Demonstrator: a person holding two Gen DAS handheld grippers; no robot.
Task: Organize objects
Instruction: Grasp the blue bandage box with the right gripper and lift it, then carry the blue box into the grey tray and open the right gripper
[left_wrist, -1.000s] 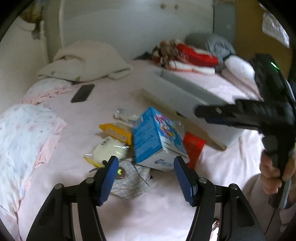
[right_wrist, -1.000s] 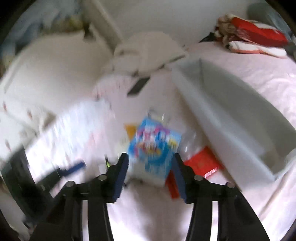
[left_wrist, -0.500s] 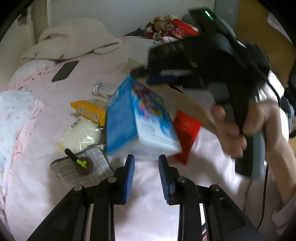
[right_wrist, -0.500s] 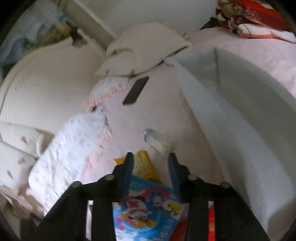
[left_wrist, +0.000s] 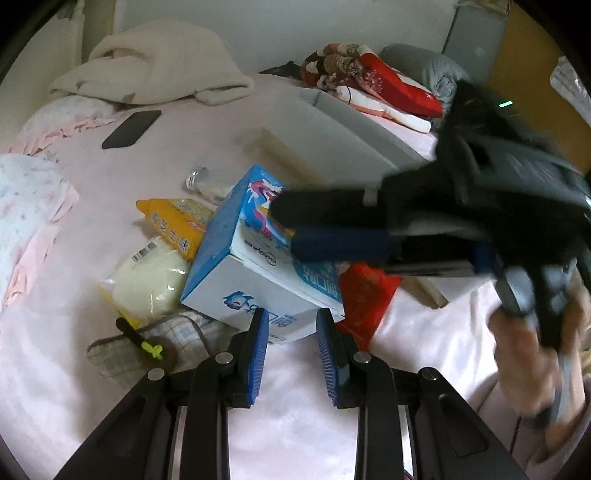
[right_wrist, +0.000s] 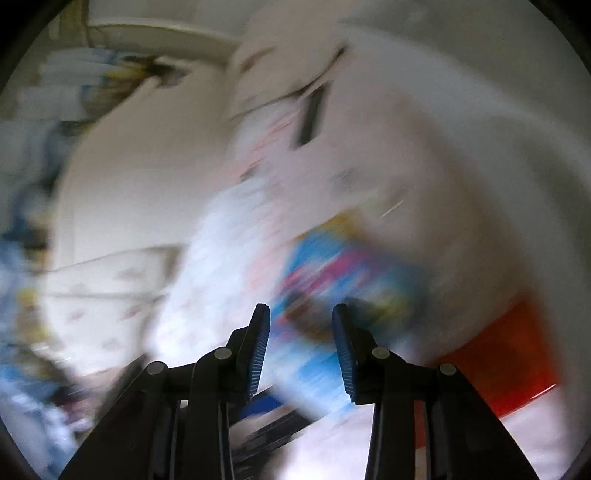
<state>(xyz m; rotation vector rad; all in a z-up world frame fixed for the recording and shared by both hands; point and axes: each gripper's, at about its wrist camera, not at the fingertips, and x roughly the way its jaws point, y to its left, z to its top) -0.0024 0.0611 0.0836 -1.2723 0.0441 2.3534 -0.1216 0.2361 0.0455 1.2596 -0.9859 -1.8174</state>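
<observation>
A blue and white carton lies tilted on the pink bed among a yellow packet, a pale bagged item, a small jar, a red packet and a checked pouch. My left gripper is partly open and empty just in front of the carton's near edge. My right gripper reaches in from the right above the carton's top face. In the blurred right wrist view my right gripper stands partly open with the carton beyond it.
A long grey open box lies behind the pile. A black phone and a cream blanket lie at the back left. Folded clothes lie at the back right. A floral pillow lies at the left.
My left gripper closed from wide open, then opened slightly and stayed near the carton. My right gripper swung over the carton and is moving fast; its view is now blurred.
</observation>
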